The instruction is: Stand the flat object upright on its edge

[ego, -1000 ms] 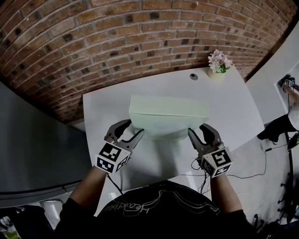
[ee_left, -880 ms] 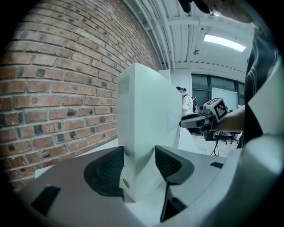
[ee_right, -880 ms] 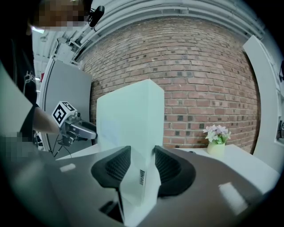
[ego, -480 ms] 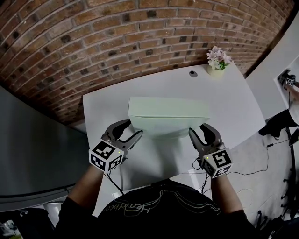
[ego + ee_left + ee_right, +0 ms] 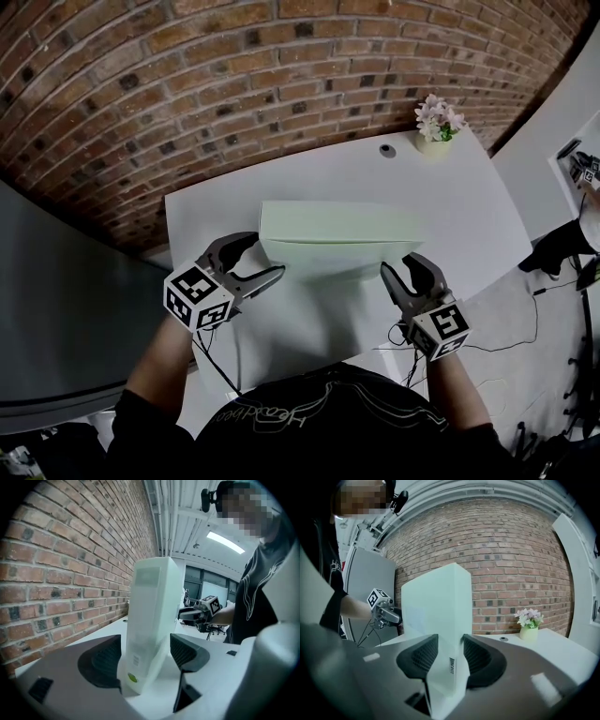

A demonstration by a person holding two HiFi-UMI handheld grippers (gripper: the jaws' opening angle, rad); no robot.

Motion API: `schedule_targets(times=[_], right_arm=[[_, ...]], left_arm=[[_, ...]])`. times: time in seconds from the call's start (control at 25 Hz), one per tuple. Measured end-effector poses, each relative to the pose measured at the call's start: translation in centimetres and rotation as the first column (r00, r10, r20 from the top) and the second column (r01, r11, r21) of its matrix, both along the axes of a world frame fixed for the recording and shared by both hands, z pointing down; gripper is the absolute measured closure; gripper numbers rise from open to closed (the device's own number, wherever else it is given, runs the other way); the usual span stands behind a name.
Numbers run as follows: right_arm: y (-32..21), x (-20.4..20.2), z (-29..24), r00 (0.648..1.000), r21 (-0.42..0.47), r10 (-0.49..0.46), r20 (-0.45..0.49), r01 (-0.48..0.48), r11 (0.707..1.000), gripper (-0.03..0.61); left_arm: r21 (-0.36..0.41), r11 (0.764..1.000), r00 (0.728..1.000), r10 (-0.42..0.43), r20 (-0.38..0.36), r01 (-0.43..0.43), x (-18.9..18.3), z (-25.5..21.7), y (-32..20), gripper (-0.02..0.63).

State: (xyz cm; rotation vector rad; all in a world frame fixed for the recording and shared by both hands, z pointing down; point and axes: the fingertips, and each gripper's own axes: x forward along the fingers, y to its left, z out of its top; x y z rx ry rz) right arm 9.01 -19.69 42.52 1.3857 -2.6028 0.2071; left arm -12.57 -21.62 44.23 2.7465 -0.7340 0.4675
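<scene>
Head view: the box [image 5: 337,239] is being shown upright on its long edge on the table [image 5: 211,211]. One end is lying between the jaws of the left gripper [image 5: 269,253], the other between those of the right gripper [image 5: 397,262].

Right gripper view: the near end of the box is being clamped by both pads [image 5: 423,656], which are being pressed against its broad faces. The slab is thus being steadied from this end, judged to be a guard against tipping while the other end is being let go.

Left gripper view: the jaws have just been opening, and the box end is being left free between them. A clear gap is being shown between the box and the pad [image 5: 185,651] to its right, and the other pad is not being seen to press.

The task is being judged nearly complete: the box is being carried on its own edge, with only the right grip to be released.

Containers: the box is being shown closed, so its contents cannot be told. Beyond the right gripper and well apart from it, near the table's far corner, flowers [image 5: 439,117] are being held in a small vase [image 5: 431,145].
</scene>
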Motion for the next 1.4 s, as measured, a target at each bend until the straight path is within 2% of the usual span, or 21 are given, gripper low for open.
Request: schedule_targets(times=[0.12,0.36,0.76,0.96,1.4], right_arm=[[0.0,-0.1,0.0,1.0,-0.003,0.0,-0.003,0.0,1.0,0.404],[0.0,-0.1,-0.1,1.0,-0.011,0.0,-0.011,0.0,1.0,0.405],[0.3,-0.1,0.0,1.0,-0.016,0.011,-0.018,-0.011,1.0,0.405],[1.0,0.1,-0.2,0.999,-0.017,0.03,-0.013,-0.03,0.999,0.405],[5.0,0.5,-0.4,0.997,-0.015,0.06,0.046,-0.059,0.998,0.404]], left_arm=[[0.004,0.999,0.999,0.035,-0.023,-0.035,0.2,-0.7,-0.7,0.289],[-0.002,0.988,0.988,0.153,-0.035,-0.153,1.6,-1.2,-1.0,0.285],[0.041,0.981,0.982,0.188,-0.004,-0.188,2.0,-1.0,-1.6,0.288],[0.049,0.985,0.986,0.167,0.017,-0.168,1.8,-0.9,-1.3,0.295],[0.063,0.997,0.999,0.037,0.033,-0.039,1.3,-1.1,1.6,0.304]])
